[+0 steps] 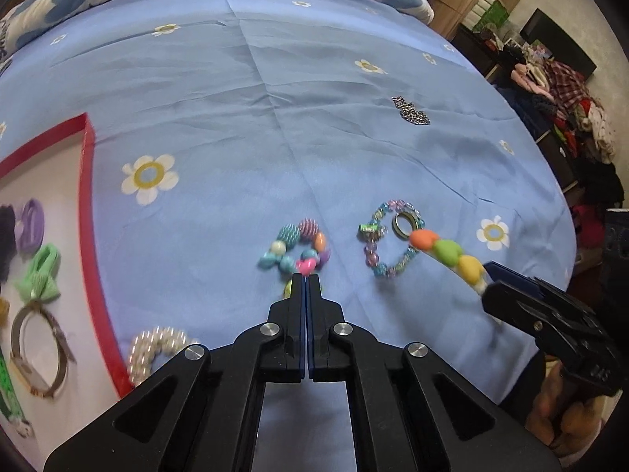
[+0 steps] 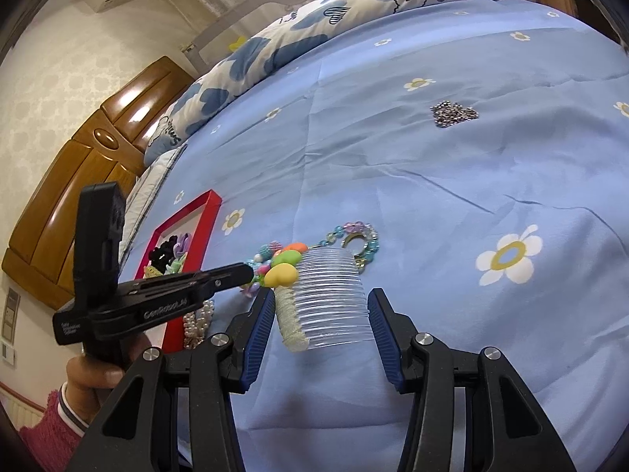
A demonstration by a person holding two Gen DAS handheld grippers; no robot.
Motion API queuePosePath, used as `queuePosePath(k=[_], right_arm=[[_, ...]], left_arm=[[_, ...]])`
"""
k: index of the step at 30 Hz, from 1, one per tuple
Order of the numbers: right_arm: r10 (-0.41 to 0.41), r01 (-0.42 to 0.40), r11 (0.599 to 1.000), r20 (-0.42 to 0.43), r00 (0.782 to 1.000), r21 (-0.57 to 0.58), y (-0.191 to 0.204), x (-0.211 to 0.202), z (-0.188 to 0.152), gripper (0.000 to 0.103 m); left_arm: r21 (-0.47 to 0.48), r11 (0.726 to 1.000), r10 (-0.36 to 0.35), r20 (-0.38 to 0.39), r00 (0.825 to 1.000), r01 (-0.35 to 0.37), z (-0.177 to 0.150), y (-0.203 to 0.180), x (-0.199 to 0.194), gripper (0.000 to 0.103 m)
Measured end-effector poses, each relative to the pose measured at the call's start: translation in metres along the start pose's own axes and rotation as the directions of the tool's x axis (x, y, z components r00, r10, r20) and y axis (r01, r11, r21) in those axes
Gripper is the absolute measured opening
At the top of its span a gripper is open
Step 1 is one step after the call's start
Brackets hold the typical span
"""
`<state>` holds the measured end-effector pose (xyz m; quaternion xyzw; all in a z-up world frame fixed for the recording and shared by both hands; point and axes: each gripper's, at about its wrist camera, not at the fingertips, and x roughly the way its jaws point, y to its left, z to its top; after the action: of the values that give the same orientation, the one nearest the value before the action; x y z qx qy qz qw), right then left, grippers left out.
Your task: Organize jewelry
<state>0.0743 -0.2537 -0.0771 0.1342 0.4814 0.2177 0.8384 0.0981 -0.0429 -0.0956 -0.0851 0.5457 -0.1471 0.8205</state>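
My left gripper (image 1: 306,277) is shut, its tips at the pink bead of a colourful chunky bead bracelet (image 1: 297,246) on the blue bedsheet; whether it pinches the bead I cannot tell. My right gripper (image 2: 320,310) has its jaws apart around a hair comb (image 2: 328,295) with clear teeth and orange, green and yellow heart beads (image 2: 285,265); in the left wrist view the comb (image 1: 446,251) hangs lifted from that gripper (image 1: 491,287). A sparkly bead bracelet with a ring (image 1: 393,236) lies beyond. A pearl bracelet (image 1: 151,350) lies by the red-rimmed tray (image 1: 88,204).
The tray holds hair ties, a green bow (image 1: 41,271) and a bangle (image 1: 37,350). A silver chain heap (image 1: 411,110) lies farther out on the sheet. A folded quilt (image 2: 354,4) lies at the bed's far side. Clothes are piled on shelves at right (image 1: 566,98).
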Motion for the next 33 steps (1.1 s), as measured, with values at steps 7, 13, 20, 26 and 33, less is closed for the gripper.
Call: queuePosePath(k=[7, 13, 20, 26, 33], right_arm=[[0.003, -0.003, 1.000, 0.001, 1.000, -0.011, 0.008, 0.001, -0.003, 0.050], [-0.009, 0.009, 1.000, 0.006, 1.000, 0.000, 0.002, -0.003, -0.003, 0.050], [-0.014, 0.013, 1.000, 0.019, 1.000, 0.025, -0.008, -0.010, -0.002, 0.050], [-0.007, 0.006, 1.000, 0.021, 1.000, 0.029, -0.007, -0.011, -0.003, 0.050], [0.009, -0.010, 1.000, 0.016, 1.000, 0.013, 0.005, -0.008, -0.003, 0.050]], left_arm=[[-0.011, 1.000, -0.017, -0.015, 1.000, 0.017, 0.005, -0.001, 0.001, 0.019], [0.025, 0.998, 0.051, -0.019, 0.999, -0.051, 0.019, -0.012, 0.019, 0.050], [0.061, 0.995, 0.076, -0.035, 0.996, -0.074, 0.020, -0.015, 0.037, 0.013], [0.057, 0.997, 0.059, -0.008, 0.998, -0.059, 0.015, -0.014, 0.021, 0.009], [0.022, 0.999, 0.025, 0.042, 0.999, -0.026, 0.001, -0.004, -0.010, 0.008]])
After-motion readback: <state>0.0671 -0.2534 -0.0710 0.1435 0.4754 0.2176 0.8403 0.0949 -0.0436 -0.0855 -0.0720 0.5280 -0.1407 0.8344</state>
